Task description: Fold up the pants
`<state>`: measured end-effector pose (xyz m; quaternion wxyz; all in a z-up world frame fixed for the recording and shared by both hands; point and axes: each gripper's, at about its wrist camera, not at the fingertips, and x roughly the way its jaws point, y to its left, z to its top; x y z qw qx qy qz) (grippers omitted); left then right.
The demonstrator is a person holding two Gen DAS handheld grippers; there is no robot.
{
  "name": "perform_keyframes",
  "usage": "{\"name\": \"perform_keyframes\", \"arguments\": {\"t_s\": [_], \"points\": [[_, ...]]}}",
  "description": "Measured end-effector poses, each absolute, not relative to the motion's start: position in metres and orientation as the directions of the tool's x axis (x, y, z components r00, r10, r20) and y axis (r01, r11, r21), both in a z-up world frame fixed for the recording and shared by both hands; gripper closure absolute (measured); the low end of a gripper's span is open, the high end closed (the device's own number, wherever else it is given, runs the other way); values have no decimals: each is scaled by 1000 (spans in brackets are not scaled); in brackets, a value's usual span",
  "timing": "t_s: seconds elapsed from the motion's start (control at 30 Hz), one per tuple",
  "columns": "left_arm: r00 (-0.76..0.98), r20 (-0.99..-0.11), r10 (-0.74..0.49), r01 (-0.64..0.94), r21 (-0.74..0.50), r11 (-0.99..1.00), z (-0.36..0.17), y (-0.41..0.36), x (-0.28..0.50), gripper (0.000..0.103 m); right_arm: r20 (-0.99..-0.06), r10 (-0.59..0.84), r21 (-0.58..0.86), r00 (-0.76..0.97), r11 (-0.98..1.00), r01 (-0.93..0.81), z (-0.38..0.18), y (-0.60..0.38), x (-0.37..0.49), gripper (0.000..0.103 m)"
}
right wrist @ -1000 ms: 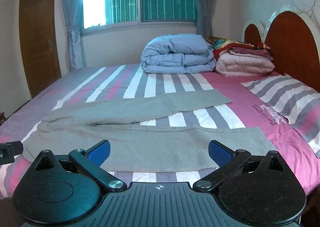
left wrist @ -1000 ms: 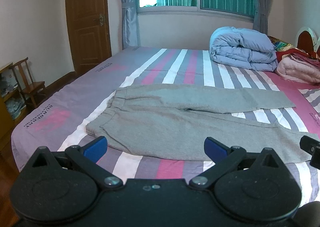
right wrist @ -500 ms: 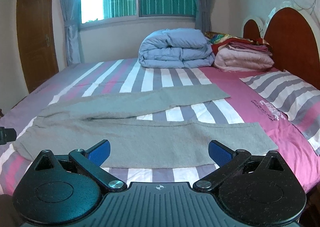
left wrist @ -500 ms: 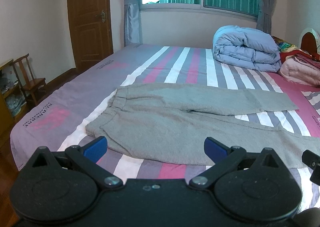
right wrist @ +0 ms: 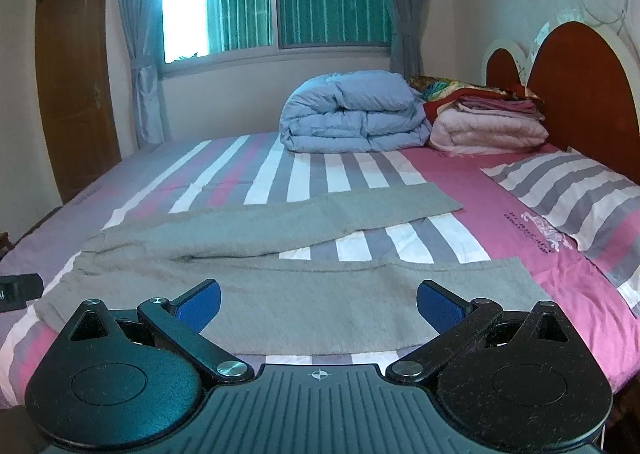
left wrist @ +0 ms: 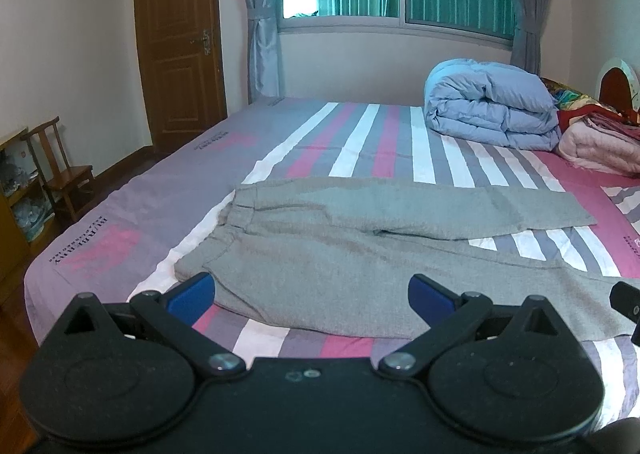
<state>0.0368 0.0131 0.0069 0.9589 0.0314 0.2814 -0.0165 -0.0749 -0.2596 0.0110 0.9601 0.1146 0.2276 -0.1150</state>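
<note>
Grey pants lie flat on the striped bed, waistband to the left, both legs spread apart towards the right; they also show in the right wrist view. My left gripper is open and empty, above the near edge by the waistband end. My right gripper is open and empty, above the near leg. A part of the right gripper shows at the right edge of the left wrist view; a part of the left gripper shows at the left edge of the right wrist view.
A folded blue duvet and a pile of pink blankets lie at the far side of the bed. A striped pillow and headboard are on the right. A door and small chair stand left.
Both grippers have moved a little closer to the bed and the pants. Both stay open.
</note>
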Motion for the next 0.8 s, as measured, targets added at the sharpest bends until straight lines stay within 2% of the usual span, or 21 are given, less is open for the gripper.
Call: {"name": "perform_keyframes", "arguments": {"t_s": [0.8], "points": [[833, -553, -11, 58, 67, 996, 10, 13, 49, 6, -482, -158, 148, 862, 955, 257, 12, -254, -59, 0]]}}
